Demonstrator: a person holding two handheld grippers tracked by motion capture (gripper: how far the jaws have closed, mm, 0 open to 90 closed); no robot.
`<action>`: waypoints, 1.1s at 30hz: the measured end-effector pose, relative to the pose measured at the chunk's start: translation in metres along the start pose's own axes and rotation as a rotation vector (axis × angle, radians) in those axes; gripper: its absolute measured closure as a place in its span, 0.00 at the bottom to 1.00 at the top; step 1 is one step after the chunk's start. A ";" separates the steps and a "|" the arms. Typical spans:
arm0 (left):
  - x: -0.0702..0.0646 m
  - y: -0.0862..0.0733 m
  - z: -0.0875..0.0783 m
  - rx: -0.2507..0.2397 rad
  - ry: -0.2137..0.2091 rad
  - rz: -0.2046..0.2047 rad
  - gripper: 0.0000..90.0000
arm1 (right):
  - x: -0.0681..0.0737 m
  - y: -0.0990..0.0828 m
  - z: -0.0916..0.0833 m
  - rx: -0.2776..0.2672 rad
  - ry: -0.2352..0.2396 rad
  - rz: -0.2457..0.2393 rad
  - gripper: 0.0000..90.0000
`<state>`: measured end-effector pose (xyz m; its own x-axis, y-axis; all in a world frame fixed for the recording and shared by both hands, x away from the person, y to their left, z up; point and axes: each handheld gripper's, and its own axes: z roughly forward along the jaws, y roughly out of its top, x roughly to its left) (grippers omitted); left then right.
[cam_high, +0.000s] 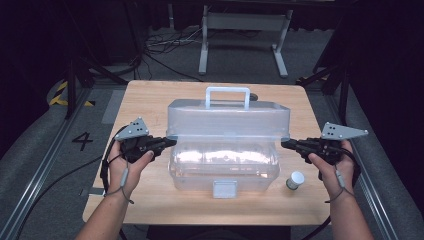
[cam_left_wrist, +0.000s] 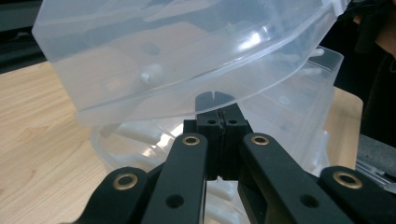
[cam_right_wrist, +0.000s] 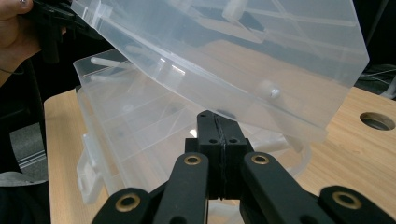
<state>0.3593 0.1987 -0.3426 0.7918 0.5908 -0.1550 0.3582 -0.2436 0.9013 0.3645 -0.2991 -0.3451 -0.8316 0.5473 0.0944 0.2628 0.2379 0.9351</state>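
The clear plastic box (cam_high: 225, 150) is sitting in the middle of the wooden counter (cam_high: 150, 100), its lid (cam_high: 227, 117) half raised with the handle (cam_high: 228, 96) on top, and in the high view the left claw (cam_high: 172, 141) and the right claw (cam_high: 284, 144) are pressing in under the lid's two front corners. A small capped jar (cam_high: 295, 180) is standing near the box's right front corner. In the left gripper view, the left claw (cam_left_wrist: 218, 100) is shut on nothing, its tip propping the lid's rim (cam_left_wrist: 154, 100) from below. In the right gripper view, the right claw (cam_right_wrist: 215, 122) is likewise shut and empty under the lid's edge (cam_right_wrist: 261, 116). Judging from this, the person is doing well to be lifting both ends evenly, so the lid is not twisting or slipping off the narrow tips.
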 end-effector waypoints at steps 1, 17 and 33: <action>0.001 0.001 0.001 0.002 0.004 0.003 1.00 | 0.000 0.001 0.000 -0.002 -0.003 0.000 1.00; 0.010 0.019 0.007 -0.009 0.051 0.002 1.00 | -0.006 0.015 0.004 -0.036 -0.044 -0.004 1.00; 0.007 0.035 0.012 -0.036 0.097 0.028 0.99 | -0.009 0.026 0.007 -0.098 -0.055 0.019 1.00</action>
<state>0.3833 0.1853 -0.3174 0.7490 0.6563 -0.0911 0.3170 -0.2342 0.9191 0.3818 -0.2920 -0.3242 -0.7982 0.5946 0.0960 0.2269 0.1491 0.9624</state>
